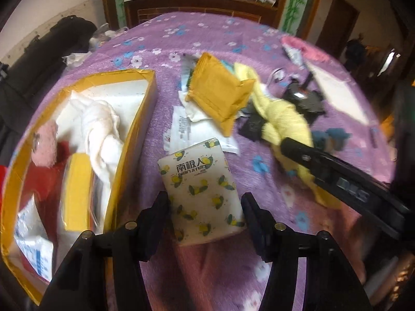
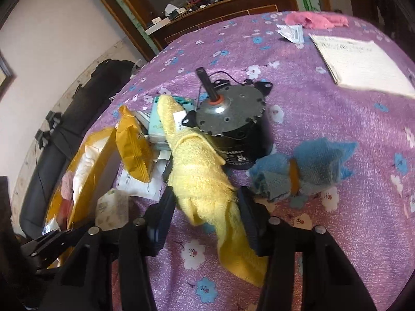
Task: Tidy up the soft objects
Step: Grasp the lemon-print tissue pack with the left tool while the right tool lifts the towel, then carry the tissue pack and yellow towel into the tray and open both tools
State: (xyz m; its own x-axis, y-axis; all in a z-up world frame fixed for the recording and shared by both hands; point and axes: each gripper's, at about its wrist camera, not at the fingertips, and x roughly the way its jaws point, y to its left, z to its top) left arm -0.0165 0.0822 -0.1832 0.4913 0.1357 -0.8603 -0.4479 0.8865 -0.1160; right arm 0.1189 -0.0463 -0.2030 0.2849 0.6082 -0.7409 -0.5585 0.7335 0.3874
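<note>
Yellow towel [image 2: 199, 178] lies stretched across the purple flowered blanket [image 2: 324, 119], one end draped against the black motor [image 2: 230, 127], the other running back between my right gripper [image 2: 205, 217] jaws. Those jaws are apart, one on each side of the towel, not pinching it. Left gripper [image 1: 206, 223] jaws also apart, straddling the near end of the tissue pack [image 1: 202, 191], not clamped. Yellow box [image 1: 135, 119] sits just left of the pack; inside I see a white cloth [image 1: 103, 132], a pink plush [image 1: 45, 145] and a yellow sponge [image 1: 77, 191]. Orange packet [image 1: 220, 90] lies on papers beyond the pack, beside the towel. Blue cloth [image 2: 306, 168] is next to the motor, pink cloth [image 2: 316, 20] at the far edge.
</note>
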